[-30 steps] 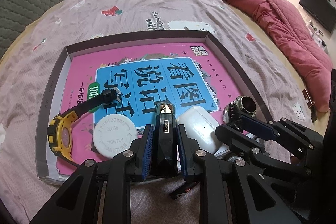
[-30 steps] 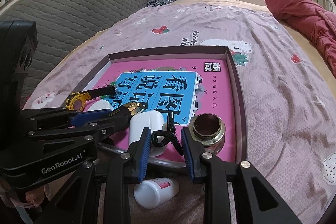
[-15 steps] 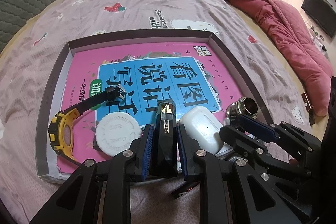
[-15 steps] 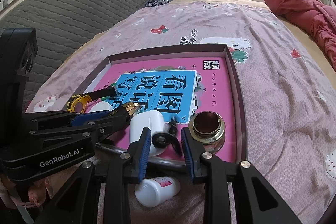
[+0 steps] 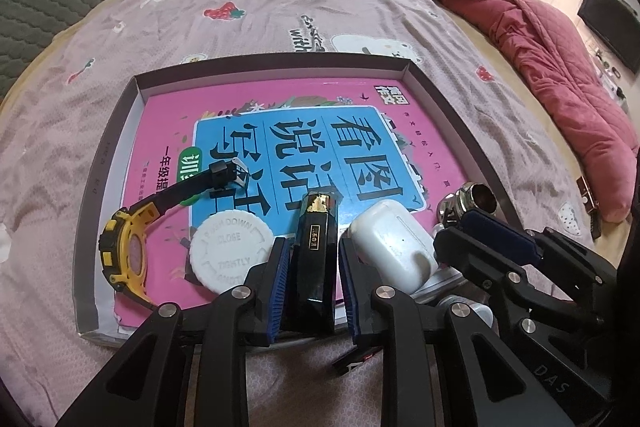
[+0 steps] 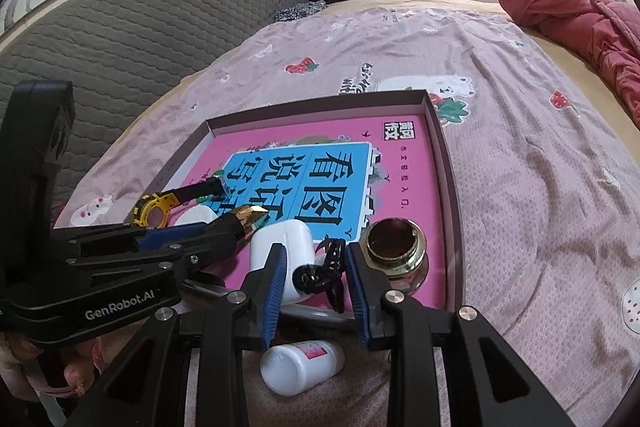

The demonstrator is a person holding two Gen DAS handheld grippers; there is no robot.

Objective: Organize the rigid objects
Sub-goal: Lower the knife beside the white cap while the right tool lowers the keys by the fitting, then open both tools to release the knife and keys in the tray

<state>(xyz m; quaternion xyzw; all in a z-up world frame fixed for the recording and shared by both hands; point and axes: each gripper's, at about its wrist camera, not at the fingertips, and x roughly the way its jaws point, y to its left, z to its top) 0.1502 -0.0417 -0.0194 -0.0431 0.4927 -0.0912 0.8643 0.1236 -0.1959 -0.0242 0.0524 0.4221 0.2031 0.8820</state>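
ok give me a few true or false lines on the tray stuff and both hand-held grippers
1. The yellow watch lies in the tray. True.
2. The left hand-held gripper has nothing between its fingers. False: a black bar with a gold tip sits between them as the jaws open.
3. The small white bottle lies on the bedsheet outside the tray. True.
4. The brass fitting lies on the red quilt. False: it stands in the tray.
5. The right hand-held gripper holds the white cap. False: a black clip is between its fingers.
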